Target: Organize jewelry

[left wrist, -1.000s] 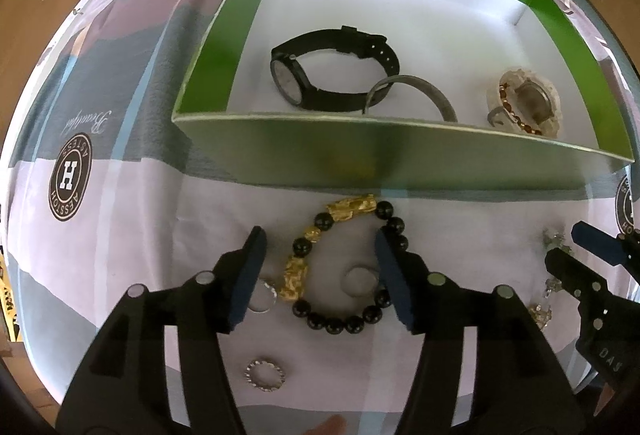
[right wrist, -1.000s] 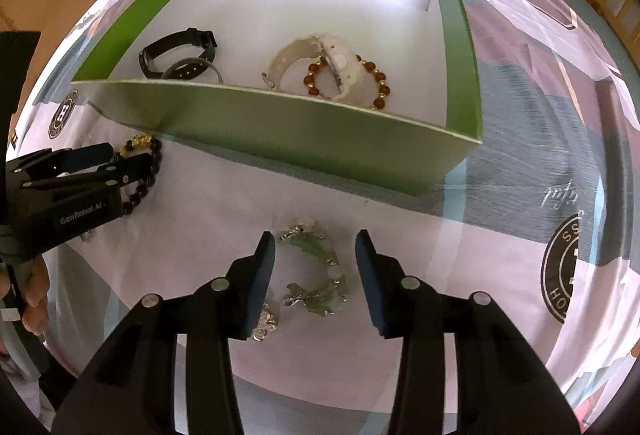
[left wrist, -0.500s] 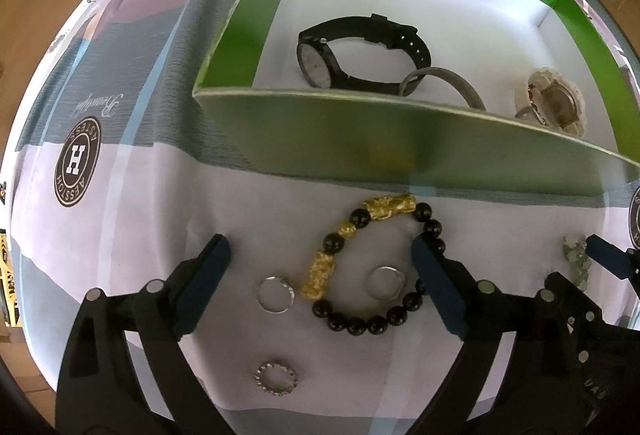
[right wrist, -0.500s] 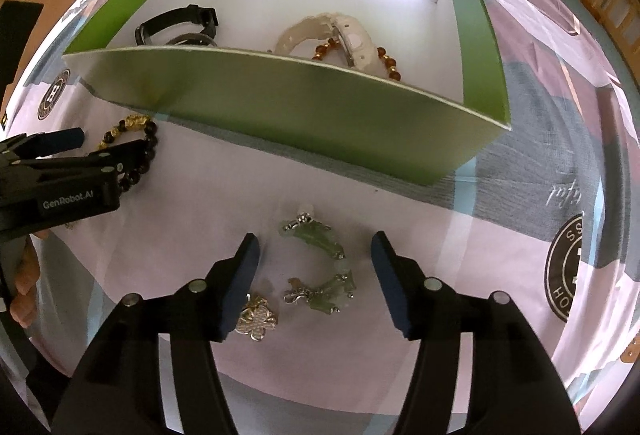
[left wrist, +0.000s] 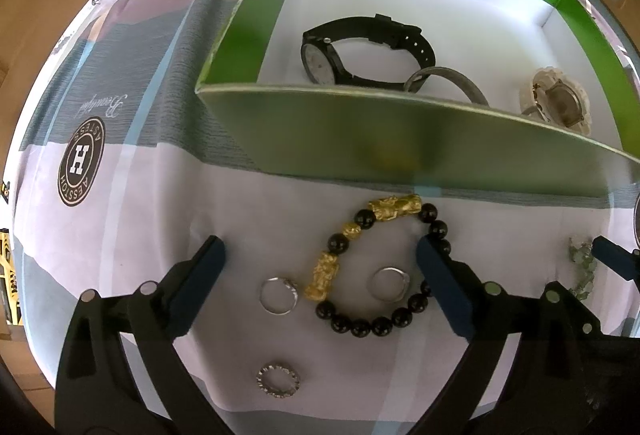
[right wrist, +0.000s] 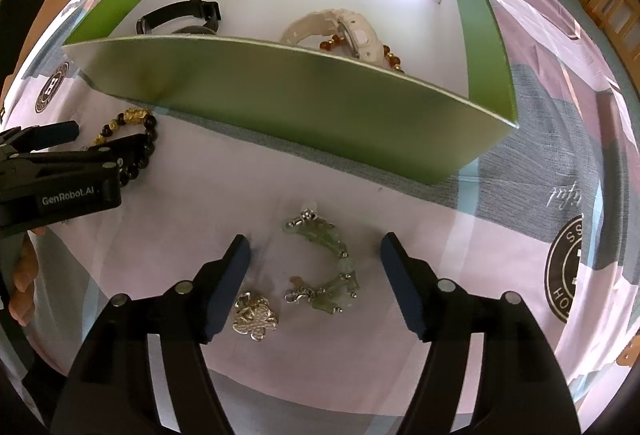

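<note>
All places are given from the green box, which sits on a patterned bedsheet with its long near wall running left to right.

On the sheet in front of that wall, toward its left end, the left gripper hangs with its fingers spread wide, grasping nothing. Between them lie a plain ring, a black and gold bead bracelet whose open loop stretches away from the wall at a slant, and a second ring inside that loop. A beaded ring lies farther from the wall, nearer the camera.

Inside the box, a black watch lies at the left with its strap running left to right, a grey bangle just beside it, and a white watch with an amber bead bracelet to the right.

In front of the wall's right part, the right gripper is likewise spread and empty, flanking a green stone bracelet, curved with its ends pointing left. A silver flower brooch lies just beside the left finger.
</note>
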`<action>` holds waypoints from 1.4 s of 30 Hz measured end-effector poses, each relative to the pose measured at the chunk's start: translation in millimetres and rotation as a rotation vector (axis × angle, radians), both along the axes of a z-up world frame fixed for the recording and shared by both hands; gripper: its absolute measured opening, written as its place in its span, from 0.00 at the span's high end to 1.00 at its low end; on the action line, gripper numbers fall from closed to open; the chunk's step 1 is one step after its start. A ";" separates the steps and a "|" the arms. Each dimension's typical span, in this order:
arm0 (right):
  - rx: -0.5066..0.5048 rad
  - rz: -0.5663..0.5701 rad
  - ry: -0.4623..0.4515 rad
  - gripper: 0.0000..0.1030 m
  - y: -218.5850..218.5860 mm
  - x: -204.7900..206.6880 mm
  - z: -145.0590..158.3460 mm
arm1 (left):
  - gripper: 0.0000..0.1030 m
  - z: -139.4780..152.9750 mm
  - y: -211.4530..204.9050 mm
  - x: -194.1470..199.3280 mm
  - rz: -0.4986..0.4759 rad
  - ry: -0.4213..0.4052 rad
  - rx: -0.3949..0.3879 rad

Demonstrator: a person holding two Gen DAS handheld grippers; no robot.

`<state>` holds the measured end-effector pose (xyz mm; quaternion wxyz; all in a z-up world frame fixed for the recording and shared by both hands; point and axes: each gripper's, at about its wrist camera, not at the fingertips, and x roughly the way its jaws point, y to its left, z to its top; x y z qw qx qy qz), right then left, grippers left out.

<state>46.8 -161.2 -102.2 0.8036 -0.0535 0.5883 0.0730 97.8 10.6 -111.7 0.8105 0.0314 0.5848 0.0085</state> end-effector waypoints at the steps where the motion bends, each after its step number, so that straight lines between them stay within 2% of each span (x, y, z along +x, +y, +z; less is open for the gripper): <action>1: 0.000 0.000 0.000 0.33 -0.1 0.0 -0.1 | 0.04 -0.1 -0.3 0.0 0.001 -0.001 0.001; 9: 0.007 -0.003 -0.015 0.30 -1.2 -3.0 -2.2 | 0.04 1.7 0.4 -0.8 0.011 0.007 0.004; 14: 0.036 -0.026 -0.044 0.21 -1.6 -6.8 -5.9 | 0.03 2.5 -3.2 -3.2 0.023 0.004 0.021; 18: 0.056 -0.063 -0.097 0.17 -1.1 -12.1 -8.8 | 0.03 4.8 -10.7 -6.1 -0.001 -0.021 0.046; 22: 0.017 -0.049 -0.132 0.15 5.6 -14.4 -12.0 | 0.03 6.3 -15.4 -10.0 -0.038 -0.047 0.047; 26: 0.032 -0.053 -0.127 0.13 4.8 -11.5 -13.0 | 0.03 4.7 -15.8 -13.5 -0.034 -0.042 -0.009; 33: 0.023 -0.022 -0.110 0.09 5.4 -8.5 -15.3 | 0.02 1.1 -23.8 -15.3 -0.038 -0.037 0.019; 42: 0.018 -0.023 -0.124 0.09 9.9 -15.7 -15.8 | 0.02 -0.7 -23.5 -17.9 -0.012 -0.044 0.015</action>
